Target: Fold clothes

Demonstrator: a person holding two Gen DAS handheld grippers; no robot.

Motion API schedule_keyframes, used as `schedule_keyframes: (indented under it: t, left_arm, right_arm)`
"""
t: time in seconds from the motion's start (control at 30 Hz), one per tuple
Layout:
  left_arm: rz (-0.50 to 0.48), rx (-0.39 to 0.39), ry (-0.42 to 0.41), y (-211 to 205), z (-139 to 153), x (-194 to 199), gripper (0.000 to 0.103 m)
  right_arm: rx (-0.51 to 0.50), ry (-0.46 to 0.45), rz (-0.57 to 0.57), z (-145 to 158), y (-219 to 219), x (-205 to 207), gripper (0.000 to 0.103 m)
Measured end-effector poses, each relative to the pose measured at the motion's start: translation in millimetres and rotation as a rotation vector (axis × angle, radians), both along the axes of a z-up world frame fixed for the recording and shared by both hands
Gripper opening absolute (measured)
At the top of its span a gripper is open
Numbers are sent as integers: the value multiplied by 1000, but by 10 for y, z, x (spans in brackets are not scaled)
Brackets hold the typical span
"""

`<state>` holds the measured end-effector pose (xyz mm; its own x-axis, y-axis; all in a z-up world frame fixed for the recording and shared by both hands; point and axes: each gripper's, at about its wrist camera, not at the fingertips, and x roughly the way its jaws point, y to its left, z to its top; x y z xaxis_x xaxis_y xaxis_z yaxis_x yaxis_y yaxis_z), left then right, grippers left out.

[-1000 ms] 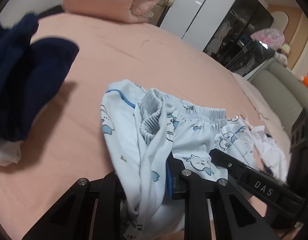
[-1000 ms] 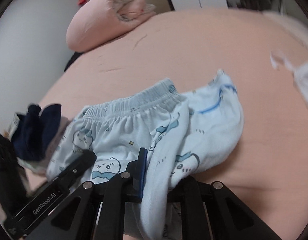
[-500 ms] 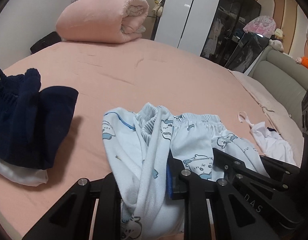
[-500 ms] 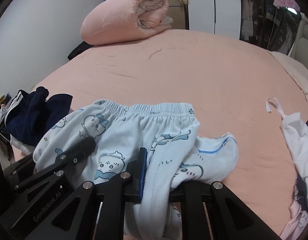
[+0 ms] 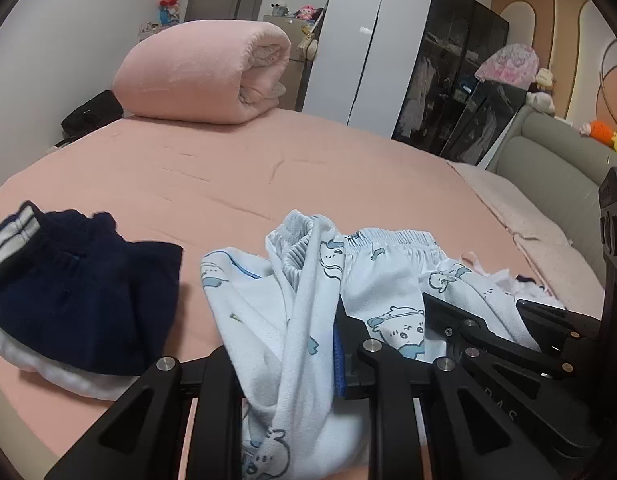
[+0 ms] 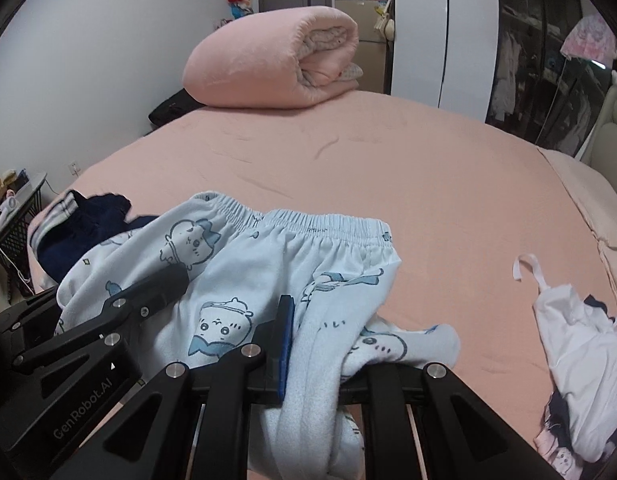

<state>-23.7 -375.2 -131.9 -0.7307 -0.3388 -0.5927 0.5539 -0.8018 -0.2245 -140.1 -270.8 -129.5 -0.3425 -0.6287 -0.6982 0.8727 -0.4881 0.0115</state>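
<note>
Light blue pyjama pants [image 5: 384, 280] with cartoon prints and an elastic waistband lie bunched on the pink bed [image 5: 236, 168]. My left gripper [image 5: 296, 356] is shut on a fold of the pants at their left side. In the right wrist view the same pants [image 6: 268, 264] spread wider, and my right gripper [image 6: 320, 360] is shut on another fold near their right side. Each gripper shows in the other's view: the right one [image 5: 508, 340] at the right, the left one [image 6: 108, 320] at the left.
A dark navy garment [image 5: 80, 284] rests on something white at the bed's left edge. A white garment [image 6: 580, 344] lies to the right. A rolled pink blanket [image 5: 204, 72] sits at the far end. A grey headboard [image 5: 556, 160] and wardrobes [image 5: 388, 48] stand beyond.
Both grippers have lifted and tilted up while keeping hold of the pants. The waistband has spread out flatter and the pants have drawn back toward me.
</note>
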Motion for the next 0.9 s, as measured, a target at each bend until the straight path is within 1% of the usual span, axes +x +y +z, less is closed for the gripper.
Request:
schedule_keyframes:
  t: [0.1,0.37,0.53,0.77,0.9]
  left_arm:
    - [18,7,14,-83,95,79,18]
    - [72,-39,60,-210,382,303,18]
    - [101,-80,67,-341,575,431,18]
    - [147,-141,45,-586,775,574,18]
    - [173,-150,29,-739,824,678,18]
  right_arm:
    - [-1,27,9,115,-89,94,11]
    - [-12,92,51,405,-393,360,11]
    - [-18,153,92,613,-625,559,11]
    - [-55,162,126,787,-974,811,11]
    - [-70,157,144,859,-1183,930,11]
